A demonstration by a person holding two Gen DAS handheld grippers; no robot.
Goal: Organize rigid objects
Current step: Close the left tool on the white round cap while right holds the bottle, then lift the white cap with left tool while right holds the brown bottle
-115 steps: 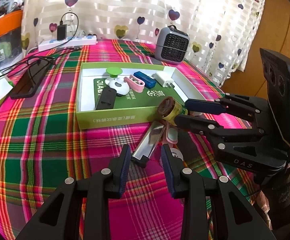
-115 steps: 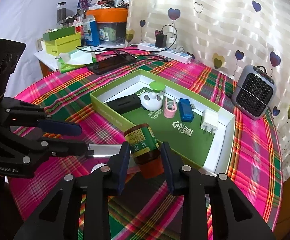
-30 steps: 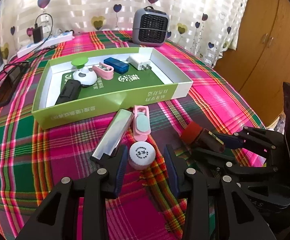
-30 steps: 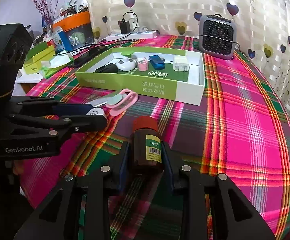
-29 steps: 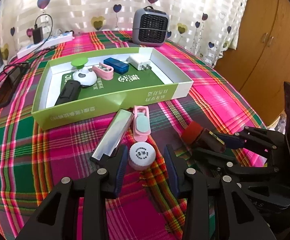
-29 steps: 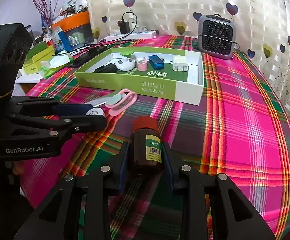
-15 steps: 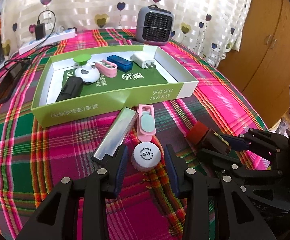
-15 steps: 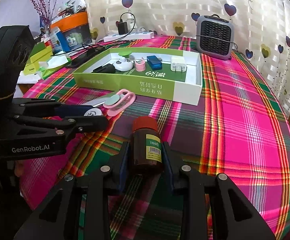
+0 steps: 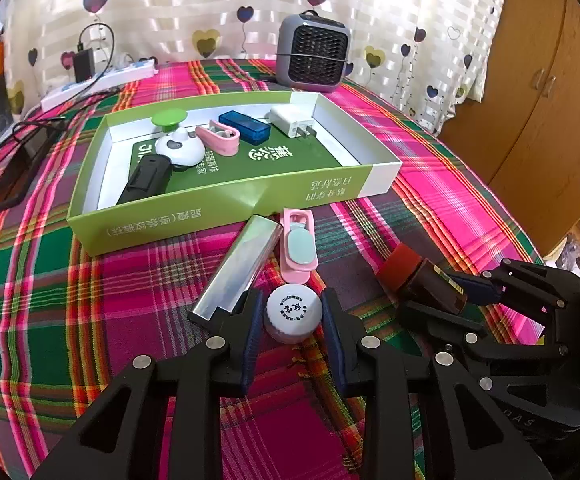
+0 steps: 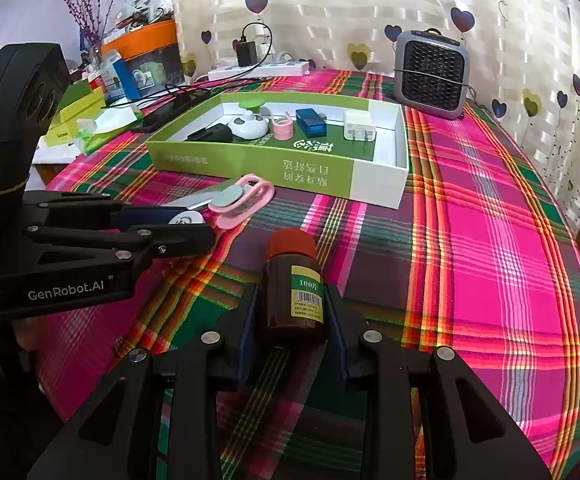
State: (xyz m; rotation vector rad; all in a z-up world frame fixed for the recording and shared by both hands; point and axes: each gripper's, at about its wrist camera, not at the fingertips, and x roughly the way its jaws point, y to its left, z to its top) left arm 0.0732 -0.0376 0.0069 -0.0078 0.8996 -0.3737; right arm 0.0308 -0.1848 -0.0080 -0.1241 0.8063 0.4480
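Plaid-clothed table (image 9: 50, 280), green box (image 9: 226, 200), silver bar (image 9: 238, 268), pink clip (image 9: 299, 246), white-capped jar (image 9: 293, 314), heater (image 9: 312, 58), power strip (image 9: 98, 84)

black left gripper (image 9: 293, 314) with blue pads, silver screws, white lettering.

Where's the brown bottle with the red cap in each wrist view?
Left wrist: brown bottle at right of centre, clamped in the right tongs.
Right wrist: bottle at lower centre, between the near fingers.
Shared landmark: green box, beyond it in both.
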